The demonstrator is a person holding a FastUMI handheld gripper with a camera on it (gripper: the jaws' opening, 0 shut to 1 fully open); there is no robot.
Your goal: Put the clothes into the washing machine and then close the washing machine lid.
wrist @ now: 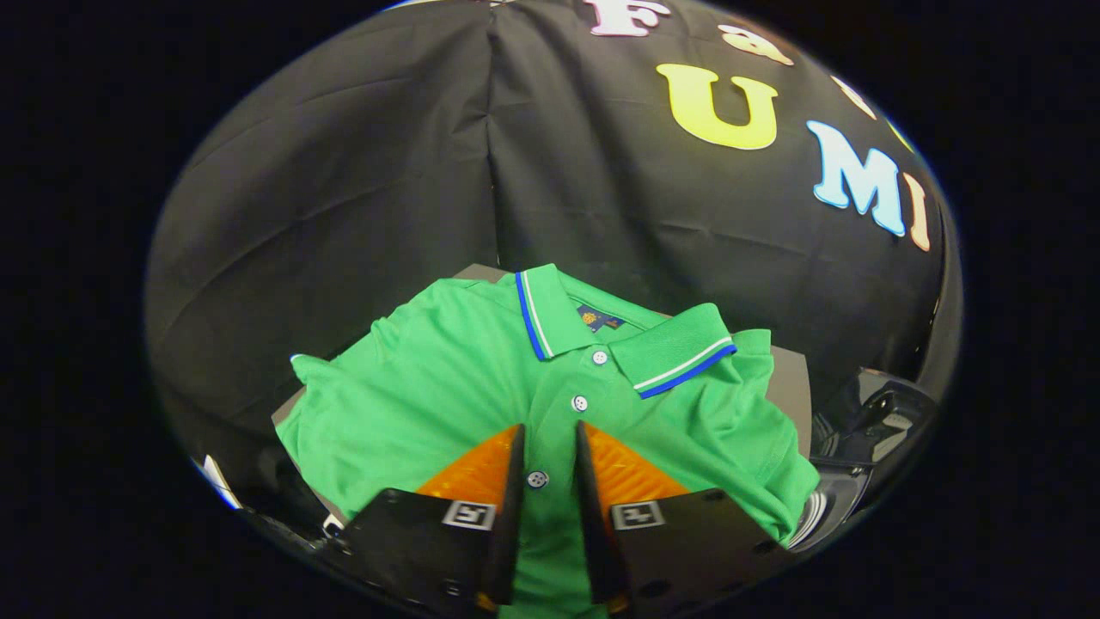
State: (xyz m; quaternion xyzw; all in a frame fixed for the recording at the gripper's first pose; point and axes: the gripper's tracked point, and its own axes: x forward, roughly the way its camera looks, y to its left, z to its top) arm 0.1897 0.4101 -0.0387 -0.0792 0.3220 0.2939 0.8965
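Note:
A green polo shirt (447, 387) with a blue-and-white trimmed collar lies spread flat on a grey surface (789, 378), collar away from me. My gripper (550, 425) hovers over the shirt's lower front. Its fingers stand a narrow gap apart, one on each side of the button placket. A white button (537, 479) shows flat between them and the cloth there is not bunched. I cannot tell whether the fingertips touch the fabric.
A dark glossy machine body (876, 413) with a pale curved rim (808, 516) stands just right of the shirt. The black cloth wall (387, 172) rises close behind the grey surface. A dark drop lies to the left of it.

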